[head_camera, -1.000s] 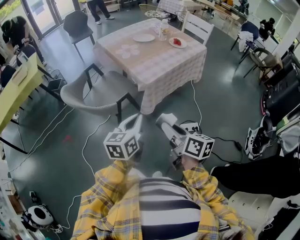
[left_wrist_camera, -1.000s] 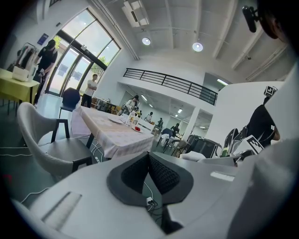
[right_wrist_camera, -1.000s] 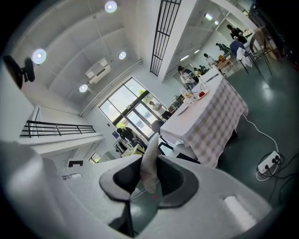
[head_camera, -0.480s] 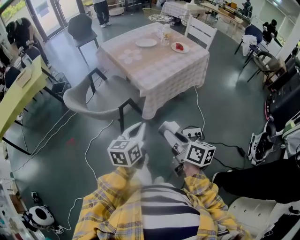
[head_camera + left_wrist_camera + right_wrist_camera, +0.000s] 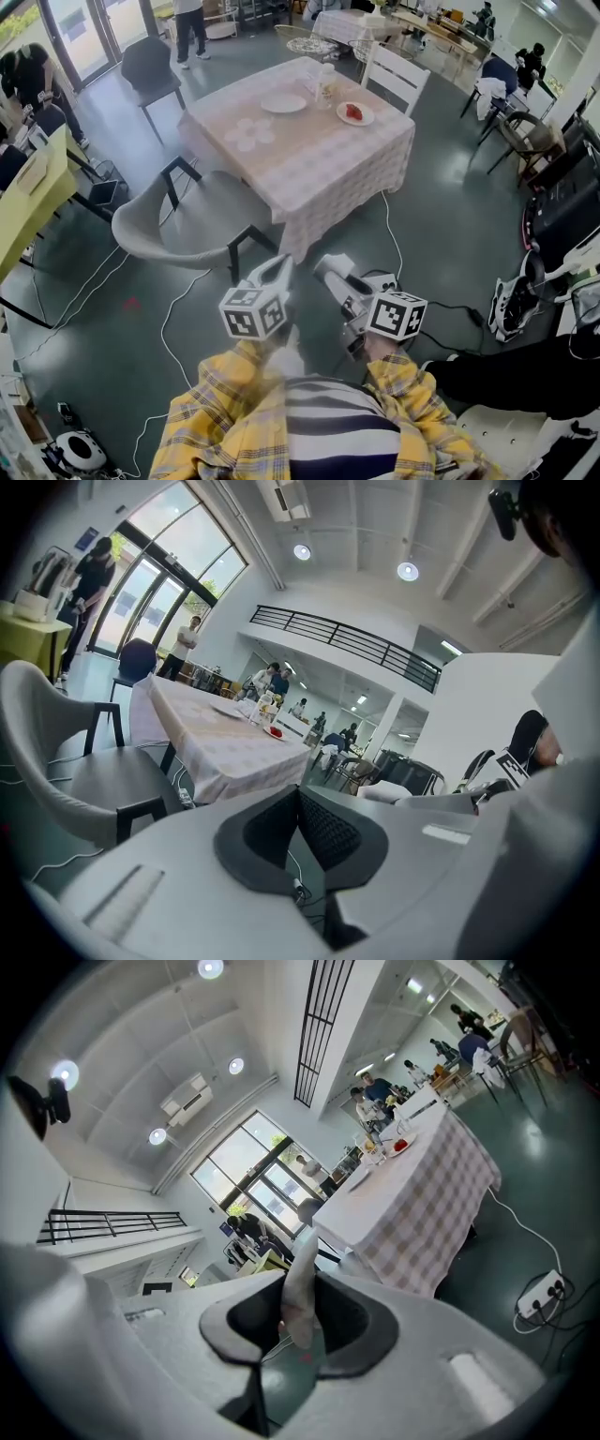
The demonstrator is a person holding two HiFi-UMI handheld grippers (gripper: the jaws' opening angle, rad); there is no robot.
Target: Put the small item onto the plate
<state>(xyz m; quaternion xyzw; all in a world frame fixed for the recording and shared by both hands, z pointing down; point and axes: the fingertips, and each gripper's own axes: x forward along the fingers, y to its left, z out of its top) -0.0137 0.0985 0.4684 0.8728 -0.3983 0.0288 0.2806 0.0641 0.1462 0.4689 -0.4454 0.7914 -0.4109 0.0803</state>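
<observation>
The floor point(image 5: 450, 216) is dark green and shiny. A table point(image 5: 309, 159) with checked cloth stands beside a grey chair point(image 5: 178, 225). Tall windows point(image 5: 253, 1176) give daylight.

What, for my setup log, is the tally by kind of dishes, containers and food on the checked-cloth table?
Round white plates: 2
Clear upright container: 1
Small red food item, lying on the right-hand plate: 1
Total: 4

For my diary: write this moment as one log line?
left gripper: shut, empty | right gripper: shut on small item | empty plate: on table ahead
</observation>
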